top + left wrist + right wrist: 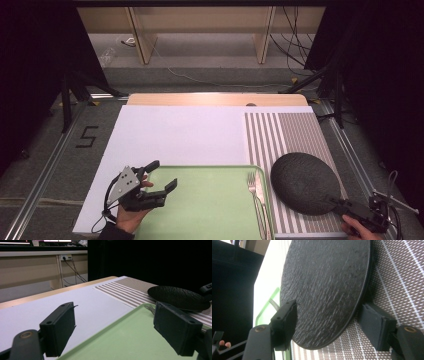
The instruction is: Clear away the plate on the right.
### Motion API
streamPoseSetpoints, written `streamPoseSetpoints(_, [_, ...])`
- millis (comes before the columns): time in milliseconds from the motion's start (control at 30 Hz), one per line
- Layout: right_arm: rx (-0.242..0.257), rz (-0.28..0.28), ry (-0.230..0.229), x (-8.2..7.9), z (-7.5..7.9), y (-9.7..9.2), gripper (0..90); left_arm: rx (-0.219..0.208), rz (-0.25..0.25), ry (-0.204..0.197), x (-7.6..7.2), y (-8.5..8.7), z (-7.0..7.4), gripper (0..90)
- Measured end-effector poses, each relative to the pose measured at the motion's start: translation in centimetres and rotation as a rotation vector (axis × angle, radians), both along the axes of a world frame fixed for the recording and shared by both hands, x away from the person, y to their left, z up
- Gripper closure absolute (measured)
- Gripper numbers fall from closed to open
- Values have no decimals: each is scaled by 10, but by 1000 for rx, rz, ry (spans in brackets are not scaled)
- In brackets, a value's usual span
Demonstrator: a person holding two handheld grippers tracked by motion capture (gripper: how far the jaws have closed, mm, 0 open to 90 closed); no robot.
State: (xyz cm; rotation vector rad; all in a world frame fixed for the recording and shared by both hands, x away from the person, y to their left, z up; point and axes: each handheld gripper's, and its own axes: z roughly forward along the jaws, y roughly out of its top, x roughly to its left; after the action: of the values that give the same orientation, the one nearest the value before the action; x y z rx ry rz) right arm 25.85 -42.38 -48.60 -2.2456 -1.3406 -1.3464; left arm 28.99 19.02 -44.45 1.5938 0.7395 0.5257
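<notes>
Right gripper (327, 325): jaws stand apart, one above the near rim of the black plate (327, 290) and one below it; a gap shows at the lower jaw, so the pads are not clamped on it. In the high view the right gripper (336, 202) meets the plate (305, 182) at its near right edge. The plate lies on the striped placemat (282, 132), at the right of the table.

Left gripper (120, 327): jaws wide apart, nothing between them. In the high view the left gripper (162, 176) is held over the near left corner of the green tray (210, 205), one jaw over the tray, the other over the white sheet (175, 135).

A fork (252, 187) and a knife (260, 200) lie along the tray's right edge, just beside the plate. The tray overlaps the white sheet, which covers most of the wooden table (215, 99).
</notes>
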Motion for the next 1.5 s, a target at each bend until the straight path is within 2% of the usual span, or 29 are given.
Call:
streamPoseSetpoints(133, [28,-21,10,1,-3,-1,370,0,0,-1,0,0,0,174])
streamPoseSetpoints(233, [34,-12,19,2,-4,1,394,0,1,0,0,0,0,174])
streamPoseSetpoints(333, [31,-36,16,2,-4,2,431,0,0,1,0,0,0,174])
streamPoseSetpoints(400, [59,-47,23,2,-6,1,449,1,0,2,0,0,0,174])
streamPoseSetpoints(700, [110,-81,54,3,-12,2,526,3,2,5,0,-1,-1,174])
streamPoseSetpoints(800, [151,-81,66,5,-16,4,531,3,1,3,0,0,0,176])
streamPoseSetpoints(1167, [192,-131,71,7,-21,2,594,3,-4,2,0,-1,0,177])
streamPoseSetpoints(1267, [224,-143,71,7,-23,1,604,5,-5,3,0,-1,0,177])
streamPoseSetpoints(1500, [218,-160,70,9,-24,1,628,4,-8,3,1,-1,-1,177])
